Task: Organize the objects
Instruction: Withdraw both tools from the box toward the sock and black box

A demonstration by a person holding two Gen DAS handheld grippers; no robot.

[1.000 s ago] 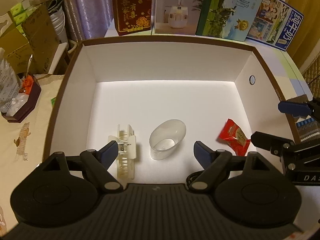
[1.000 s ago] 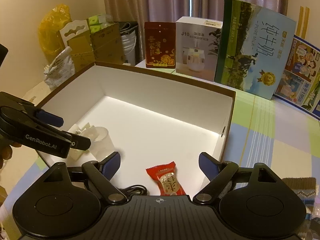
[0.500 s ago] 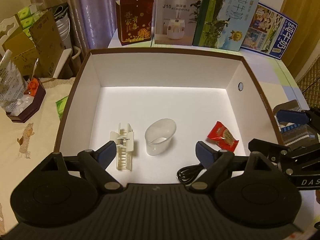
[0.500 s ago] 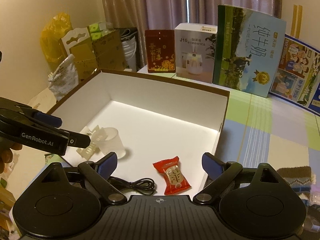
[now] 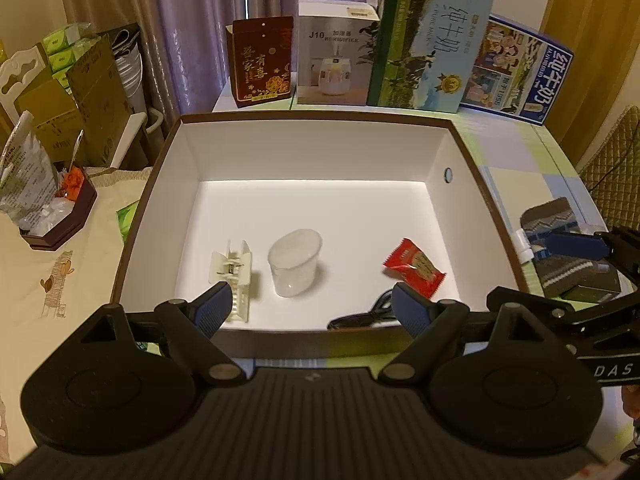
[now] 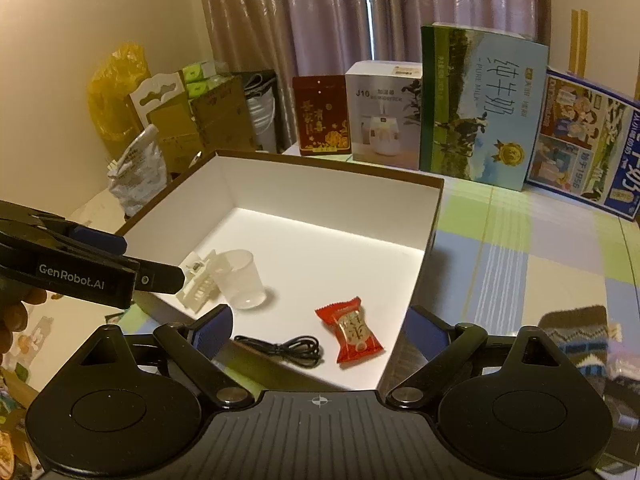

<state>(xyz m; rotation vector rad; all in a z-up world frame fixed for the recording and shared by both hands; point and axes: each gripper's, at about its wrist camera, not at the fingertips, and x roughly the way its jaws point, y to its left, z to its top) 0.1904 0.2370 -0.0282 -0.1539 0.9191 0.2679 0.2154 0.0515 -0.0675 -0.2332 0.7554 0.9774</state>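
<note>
Curtains hung behind the box (image 5: pixel 460 148); inside it lay clip (image 5: pixel 234 276), cup (image 5: pixel 295 266), candy (image 5: pixel 414 268), cable (image 6: pixel 286 350). Both grippers (image 5: pixel 306 306) (image 6: pixel 320 328) were spread, empty. I judged they should clear its rim first.

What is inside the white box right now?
Inside the white box: a hair clip, a clear plastic cup, a red candy and a black cable. Nothing else shows on its floor.

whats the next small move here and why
Probably swing the right claw over to the knitted sock on the table at its right. Both claws are open and empty. The box already holds the clip, cup, candy and cable, while the sock lies outside.
</note>
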